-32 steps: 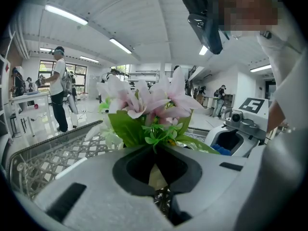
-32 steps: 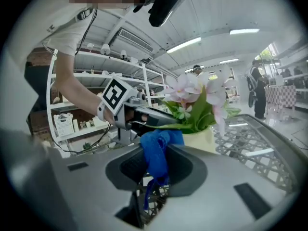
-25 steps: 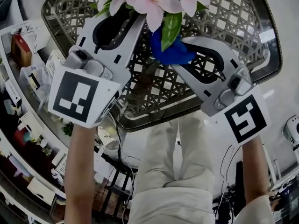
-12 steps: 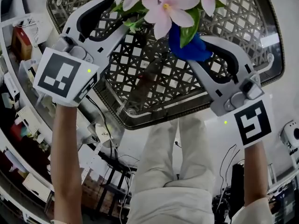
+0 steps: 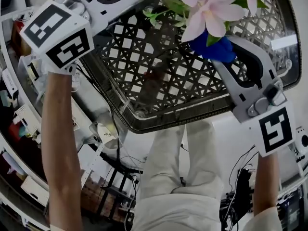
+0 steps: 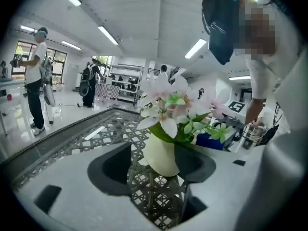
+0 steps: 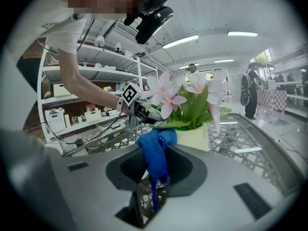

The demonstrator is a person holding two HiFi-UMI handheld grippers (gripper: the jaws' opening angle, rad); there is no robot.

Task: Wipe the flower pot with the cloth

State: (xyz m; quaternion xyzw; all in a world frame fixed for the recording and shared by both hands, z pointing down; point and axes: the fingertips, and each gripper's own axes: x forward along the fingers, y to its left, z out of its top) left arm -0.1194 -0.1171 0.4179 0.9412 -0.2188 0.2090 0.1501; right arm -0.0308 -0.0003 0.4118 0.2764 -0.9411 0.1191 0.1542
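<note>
One cream pot (image 6: 161,155), smooth and rounded, holds pink flowers (image 6: 166,97) and green leaves (image 6: 192,126). It stands on the lattice table (image 5: 159,81), toward the far right, where the head view shows only the blooms over it.

In the left gripper view the pot sits in the gap of the left gripper (image 6: 155,177), out by the fingertips. The jaws are wide apart, have just been opening, and grip nothing. Bare lattice shows between the pot and the left jaw. The right jaw lies just beside the pot, and I cannot tell whether they touch.

Against the pot's left side in the right gripper view, under the leaves, is a bunched blue cloth (image 7: 154,150). The right gripper (image 7: 156,177) is closed on it, and a tail of cloth hangs down through the gap between the jaws.

Shelves (image 7: 91,95) with boxes stand to the left. A person (image 6: 34,76) in white stands far off across the room.
</note>
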